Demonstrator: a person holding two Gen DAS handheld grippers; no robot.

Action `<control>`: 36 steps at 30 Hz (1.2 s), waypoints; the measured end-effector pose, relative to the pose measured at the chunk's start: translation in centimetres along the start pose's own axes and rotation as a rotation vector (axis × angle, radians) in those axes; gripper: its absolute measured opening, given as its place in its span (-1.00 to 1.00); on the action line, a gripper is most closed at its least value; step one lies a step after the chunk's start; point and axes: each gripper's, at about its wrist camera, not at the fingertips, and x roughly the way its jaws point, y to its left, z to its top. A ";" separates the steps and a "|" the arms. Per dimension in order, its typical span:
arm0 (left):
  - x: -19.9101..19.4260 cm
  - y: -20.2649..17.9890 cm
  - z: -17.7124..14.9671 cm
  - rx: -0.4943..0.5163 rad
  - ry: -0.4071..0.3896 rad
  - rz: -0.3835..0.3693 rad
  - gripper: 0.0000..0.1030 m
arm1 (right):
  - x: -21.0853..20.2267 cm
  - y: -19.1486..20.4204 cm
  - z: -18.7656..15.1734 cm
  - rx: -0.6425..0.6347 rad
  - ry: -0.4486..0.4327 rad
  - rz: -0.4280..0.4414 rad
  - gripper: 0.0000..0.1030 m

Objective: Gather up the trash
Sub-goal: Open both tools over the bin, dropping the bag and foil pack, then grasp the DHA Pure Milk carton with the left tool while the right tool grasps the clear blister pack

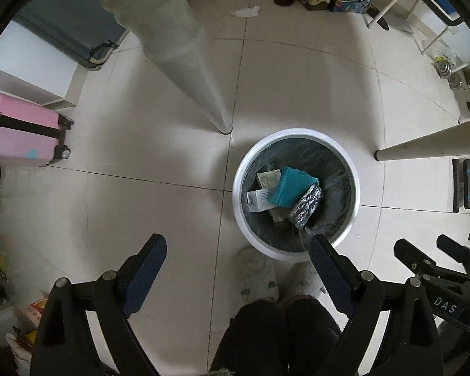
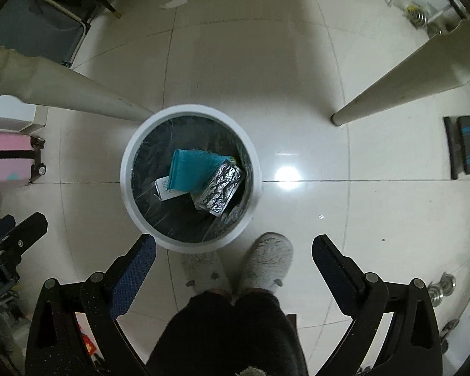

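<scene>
Right wrist: both claws (image 2: 234, 250) (image 1: 238, 250) gape empty above round bin (image 2: 127, 169) holding crinkled foil (image 2: 221, 189).

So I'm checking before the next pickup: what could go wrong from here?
The crumpled paper on the far floor could be overlooked. Reaching it means passing the table leg, which a tool could clip. The slippers stand right against the white bin, so a step might tip it.

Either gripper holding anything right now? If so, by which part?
Nothing held. Left gripper and right gripper are both open and empty above the floor; the teal cloth and foil packet lie in the trash bin.
</scene>
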 end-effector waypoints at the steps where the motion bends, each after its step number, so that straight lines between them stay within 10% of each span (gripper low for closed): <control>1: -0.8 0.1 -0.1 -0.001 -0.004 -0.005 0.81 | -0.9 0.2 -0.2 -0.006 -0.006 -0.003 0.96; 25: -26.4 0.8 -2.4 0.055 -0.148 -0.043 0.81 | -31.5 1.7 -5.6 0.000 -0.098 0.084 0.96; 36: -33.2 -3.5 6.9 0.080 -0.332 0.013 1.00 | -44.1 -0.6 3.9 0.008 -0.239 0.052 0.96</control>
